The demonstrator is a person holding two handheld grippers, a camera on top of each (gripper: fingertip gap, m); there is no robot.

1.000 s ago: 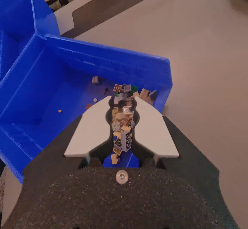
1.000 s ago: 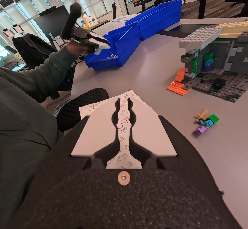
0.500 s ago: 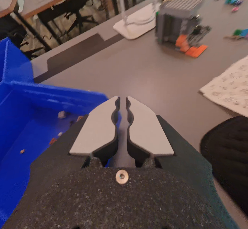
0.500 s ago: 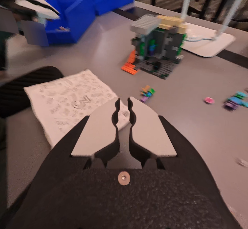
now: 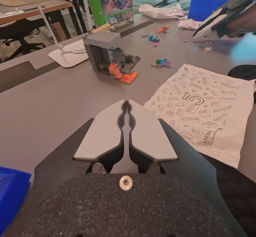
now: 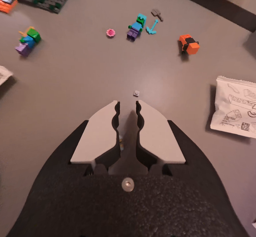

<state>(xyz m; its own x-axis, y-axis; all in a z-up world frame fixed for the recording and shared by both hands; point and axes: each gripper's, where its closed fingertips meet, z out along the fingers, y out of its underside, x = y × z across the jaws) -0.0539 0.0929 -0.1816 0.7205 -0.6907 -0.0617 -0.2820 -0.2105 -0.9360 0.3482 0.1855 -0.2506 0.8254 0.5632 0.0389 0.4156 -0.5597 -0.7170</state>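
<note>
Right gripper (image 6: 127, 102) parted and empty, tips low over grey table (image 6: 69, 91); small grey one-stud plate (image 6: 136, 93) just beyond at 12 o'clock. Left gripper (image 5: 126, 103) closed, empty, well apart.

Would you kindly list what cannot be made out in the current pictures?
- Right wrist view: a small pale piece between the right gripper fingers, mostly hidden by the left finger.
- Left wrist view: blue bin, cut off by the frame edge.
- Left wrist view: tiny parts under the far gripper, blurred.
</note>
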